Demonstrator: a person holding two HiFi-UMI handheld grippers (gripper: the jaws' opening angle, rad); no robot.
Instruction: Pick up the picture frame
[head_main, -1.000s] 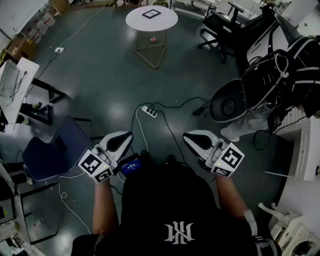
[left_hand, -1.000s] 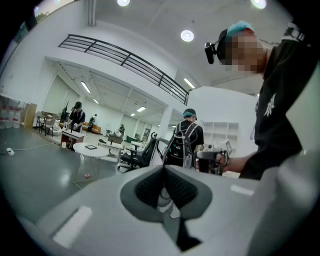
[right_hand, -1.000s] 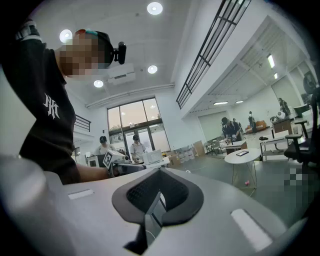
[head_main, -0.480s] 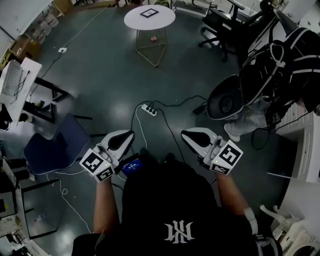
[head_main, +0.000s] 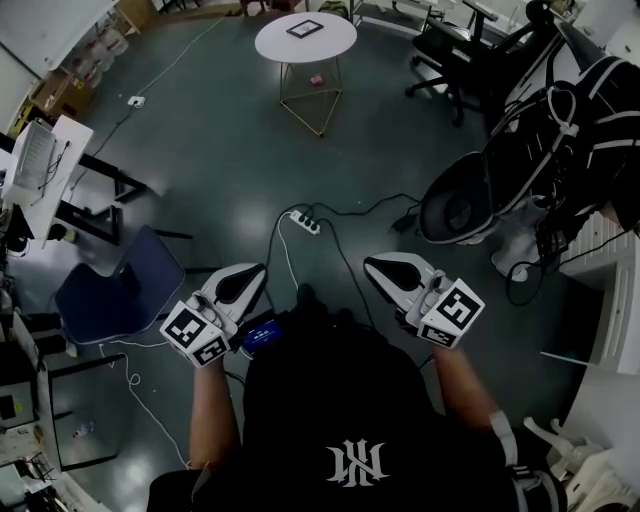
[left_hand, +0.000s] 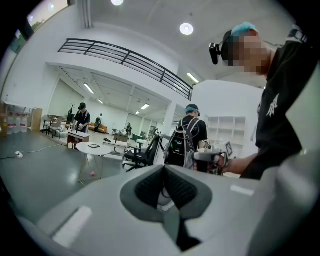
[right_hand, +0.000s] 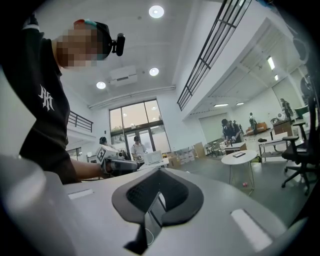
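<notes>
Left gripper (head_main: 248, 277) jaws were fully closed with nothing between them; right gripper (head_main: 384, 270) jaws were likewise closed and empty. Both were held low in front of the person's torso over the dark floor, well apart from the picture frame (head_main: 304, 29). The frame lay flat on the round white surface (head_main: 335, 48), far ahead at the top of the head view. Versus a second earlier: jaws unchanged, grippers in much the same pose, power strip (head_main: 306, 222) and blue chair (head_main: 120, 295) shifted slightly in view.

White round table (head_main: 332, 46), black picture frame (head_main: 305, 28), navy chair (head_main: 115, 295) — dark grey-green floor (head_main: 220, 160), white power strip (head_main: 306, 222)
</notes>
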